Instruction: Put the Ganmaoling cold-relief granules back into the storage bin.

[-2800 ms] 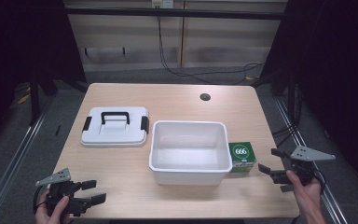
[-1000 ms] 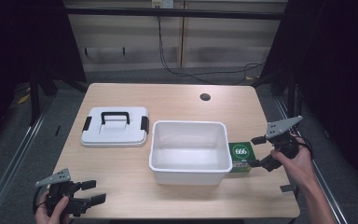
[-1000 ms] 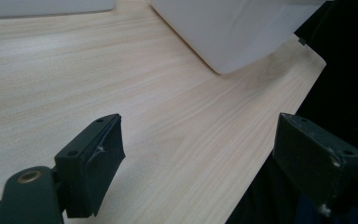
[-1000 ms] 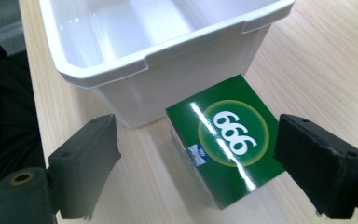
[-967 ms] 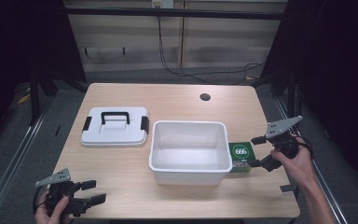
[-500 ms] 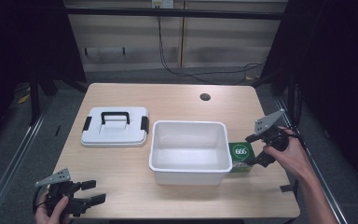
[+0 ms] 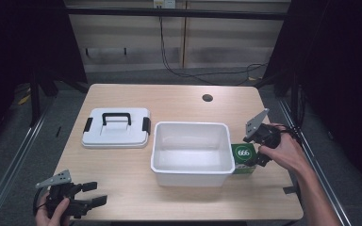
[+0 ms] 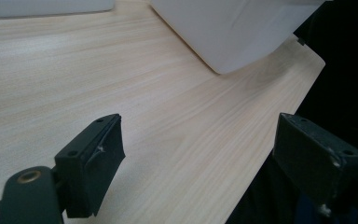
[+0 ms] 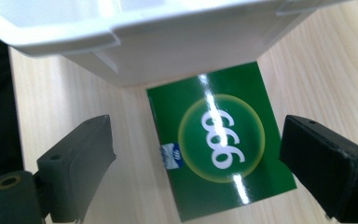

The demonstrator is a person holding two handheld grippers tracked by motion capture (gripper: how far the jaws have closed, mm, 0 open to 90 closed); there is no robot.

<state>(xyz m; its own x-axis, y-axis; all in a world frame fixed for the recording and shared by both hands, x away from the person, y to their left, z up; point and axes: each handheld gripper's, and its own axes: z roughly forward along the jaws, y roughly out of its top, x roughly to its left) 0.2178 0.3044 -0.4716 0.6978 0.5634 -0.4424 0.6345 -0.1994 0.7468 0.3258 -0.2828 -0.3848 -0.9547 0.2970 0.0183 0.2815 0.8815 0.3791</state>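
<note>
I count one white tub (image 7: 191,151) on my table (image 7: 169,96), and one white lid (image 7: 116,127) with a single black handle and two black side clasps. I see one green box (image 7: 243,157) printed with "666". I have two grippers: one left gripper (image 7: 90,193), one right gripper (image 7: 258,147). One round hole (image 7: 207,98) sits in the tabletop.
</note>
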